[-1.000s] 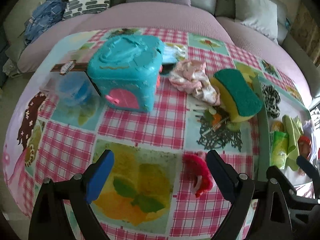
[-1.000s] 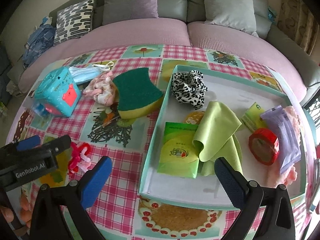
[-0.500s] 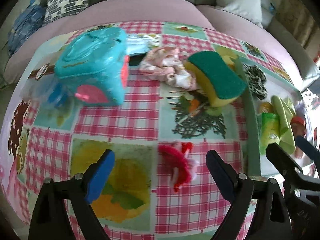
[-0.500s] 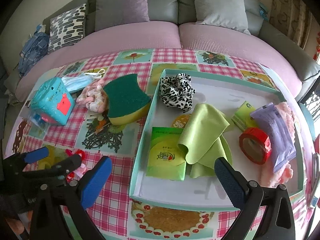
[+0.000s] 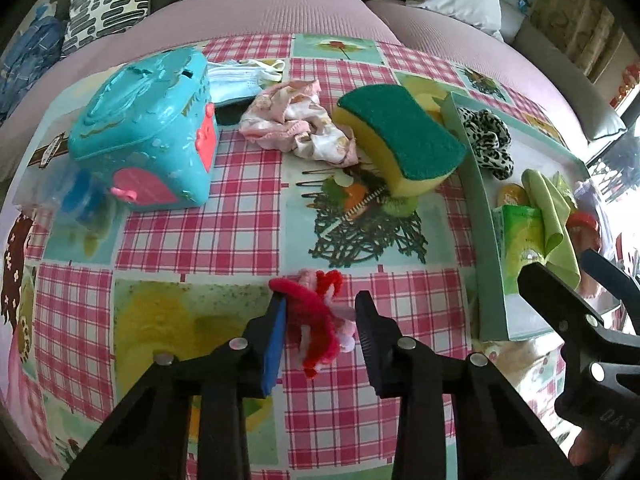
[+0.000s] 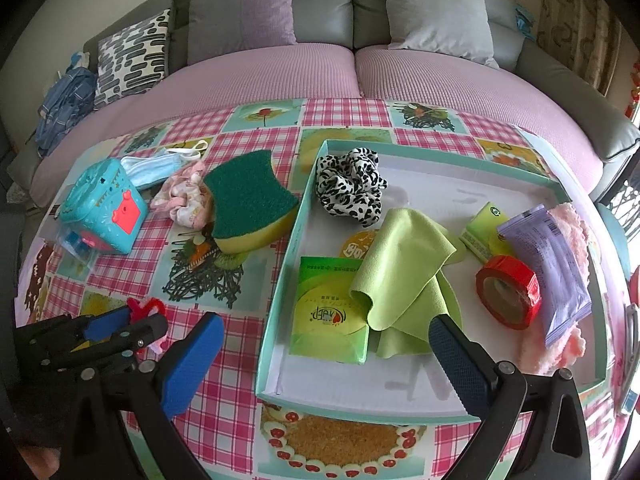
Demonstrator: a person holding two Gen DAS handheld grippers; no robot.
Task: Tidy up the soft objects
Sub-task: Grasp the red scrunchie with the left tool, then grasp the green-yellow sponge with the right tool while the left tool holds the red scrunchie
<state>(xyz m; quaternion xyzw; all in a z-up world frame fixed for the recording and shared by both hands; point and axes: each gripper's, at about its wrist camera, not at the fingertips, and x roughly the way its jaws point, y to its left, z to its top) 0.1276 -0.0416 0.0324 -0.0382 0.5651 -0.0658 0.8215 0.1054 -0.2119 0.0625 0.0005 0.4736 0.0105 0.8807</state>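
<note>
With the left gripper (image 5: 320,324) closing around the red fuzzy toy (image 5: 316,320) on the surface (image 5: 224,236), its loose, springy loops could slip free before reaching the tray (image 6: 288,248), while the right gripper (image 6: 320,344) hangs spread.

- Glossy pink-checked plastic cloth (image 6: 352,114) over the table, smooth.
- Fuzzy red and pink pipe-cleaner tangle (image 5: 316,320).
- Yellow foam sponge with rough green scouring top (image 6: 250,200).
- Shiny turquoise plastic toy box (image 5: 148,136).
- Matt lime-green cloth (image 6: 404,268).
- Glossy red tape roll (image 6: 508,290).
- Matt black plastic fingers (image 5: 380,344) with blue pads.
</note>
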